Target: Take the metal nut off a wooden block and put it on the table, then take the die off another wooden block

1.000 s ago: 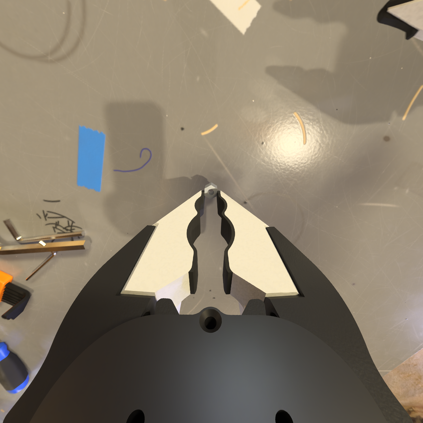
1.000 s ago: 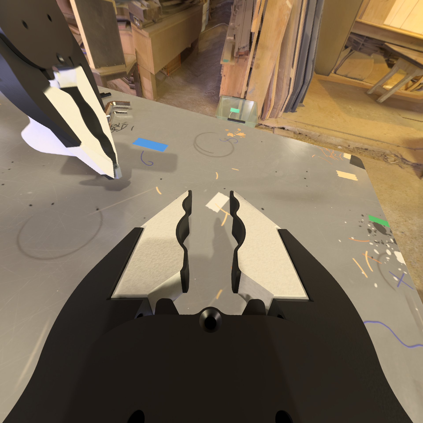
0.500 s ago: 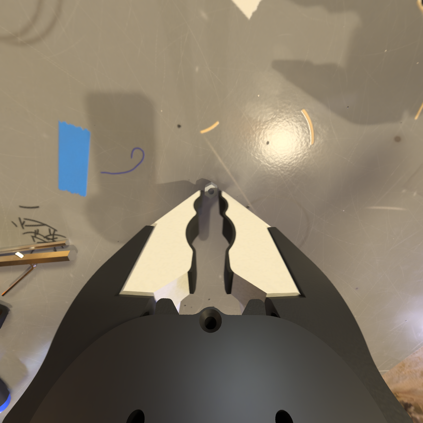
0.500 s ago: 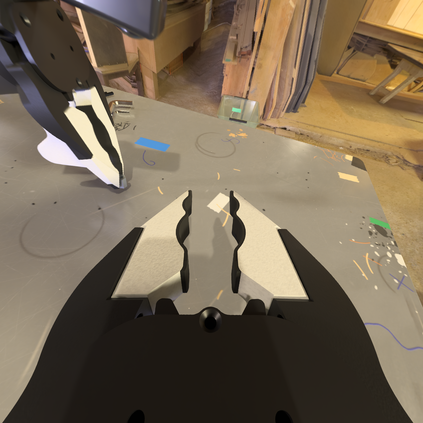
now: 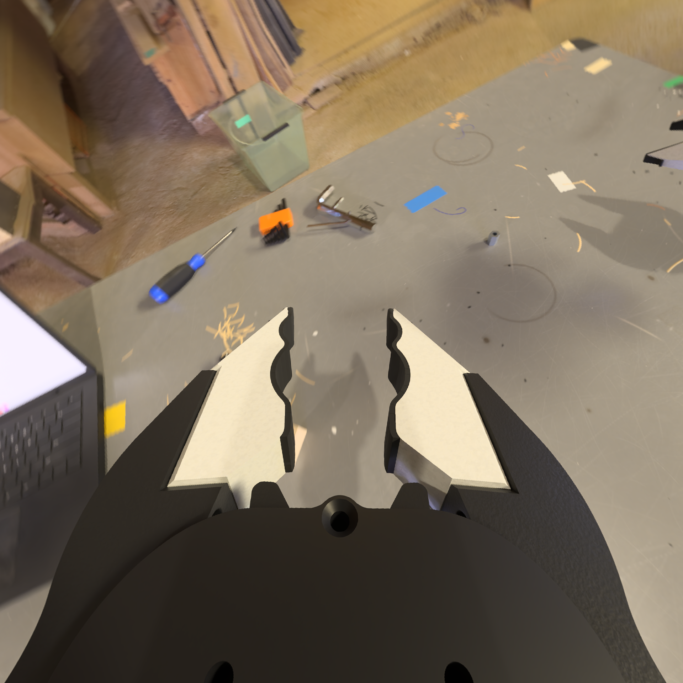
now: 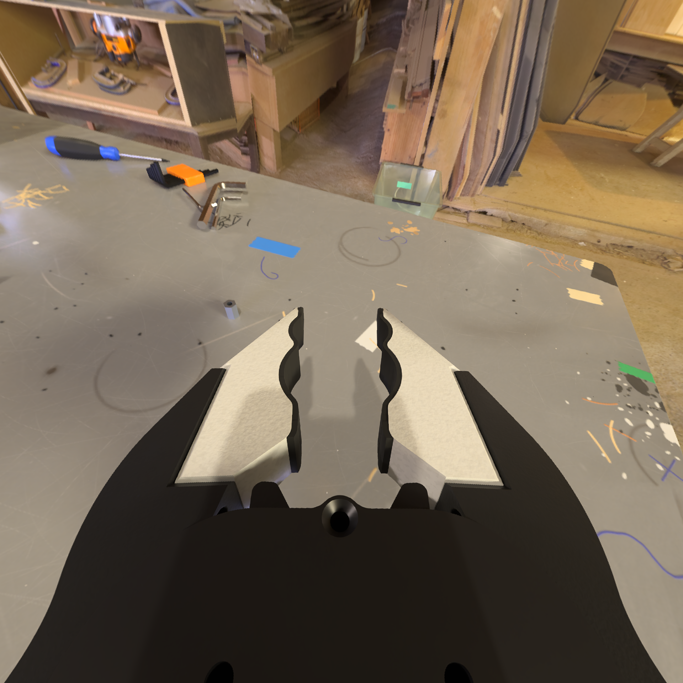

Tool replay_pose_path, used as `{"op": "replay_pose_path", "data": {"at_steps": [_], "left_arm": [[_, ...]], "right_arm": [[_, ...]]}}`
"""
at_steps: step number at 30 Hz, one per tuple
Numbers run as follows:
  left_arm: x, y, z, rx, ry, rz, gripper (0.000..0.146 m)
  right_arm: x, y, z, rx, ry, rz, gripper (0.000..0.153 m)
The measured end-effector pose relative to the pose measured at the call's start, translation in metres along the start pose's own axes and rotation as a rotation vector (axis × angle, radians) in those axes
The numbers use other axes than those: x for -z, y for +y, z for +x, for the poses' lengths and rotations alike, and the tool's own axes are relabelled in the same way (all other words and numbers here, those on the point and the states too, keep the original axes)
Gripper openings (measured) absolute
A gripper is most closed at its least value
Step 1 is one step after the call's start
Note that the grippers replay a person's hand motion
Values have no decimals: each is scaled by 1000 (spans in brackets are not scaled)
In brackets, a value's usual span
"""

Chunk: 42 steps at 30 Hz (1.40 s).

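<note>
Steel-grey and upright, the metal nut (image 5: 492, 238) now stands alone on the counter (image 5: 554, 369), at about one o'clock from the left claw (image 5: 340, 314). Half a second ago that claw pinched it at the fingertips, pointing straight down; now it has let go, pulled back and levelled out, its jaws spread wide and empty. The right claw (image 6: 339, 312) hovers partly open, holding nothing, the nut at its ten o'clock. Placing looks done; the die and wooden blocks are out of sight.
</note>
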State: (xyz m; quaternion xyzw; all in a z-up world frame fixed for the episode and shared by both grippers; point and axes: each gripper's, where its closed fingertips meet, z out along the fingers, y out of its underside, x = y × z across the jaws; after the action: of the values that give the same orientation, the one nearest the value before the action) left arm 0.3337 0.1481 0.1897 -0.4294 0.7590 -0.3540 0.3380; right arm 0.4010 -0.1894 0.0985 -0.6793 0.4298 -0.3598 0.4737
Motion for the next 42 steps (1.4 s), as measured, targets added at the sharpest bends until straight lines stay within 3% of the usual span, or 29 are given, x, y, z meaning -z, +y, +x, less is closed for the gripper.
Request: {"op": "replay_pose_path", "data": {"at_steps": [4,7,11,17,20,23,27,33,37,42], "left_arm": [[38,52,-22,105,-100,10,54],[44,87,-27,145,-153,-40,56],[39,106,-36,200,-174,-91,56],[-4,77,-76,166,-120,-163,56],[-42,66,-105,183,-38,-296,56],[-80,74,-137,277,-40,-440,56],[-116,93,-142,490,53,-594,53],[-135,130,-149,586,3,-910,53],[-143,121,-143,742,29,-915,43],[-141,124,-139,789,3,-957,41]], "right_arm": [[0,4,-8,-42,-56,-27,41],[3,4,-19,-52,-100,-17,42],[3,5,-25,40,-71,-25,42],[2,9,-36,73,-98,-45,42],[2,9,-36,89,-95,-47,41],[3,10,-36,87,-93,-48,41],[2,11,-36,87,-96,-54,41],[3,9,-34,97,-86,-48,41],[4,8,-36,101,-96,-45,40],[5,4,-36,120,-92,-31,40]]}}
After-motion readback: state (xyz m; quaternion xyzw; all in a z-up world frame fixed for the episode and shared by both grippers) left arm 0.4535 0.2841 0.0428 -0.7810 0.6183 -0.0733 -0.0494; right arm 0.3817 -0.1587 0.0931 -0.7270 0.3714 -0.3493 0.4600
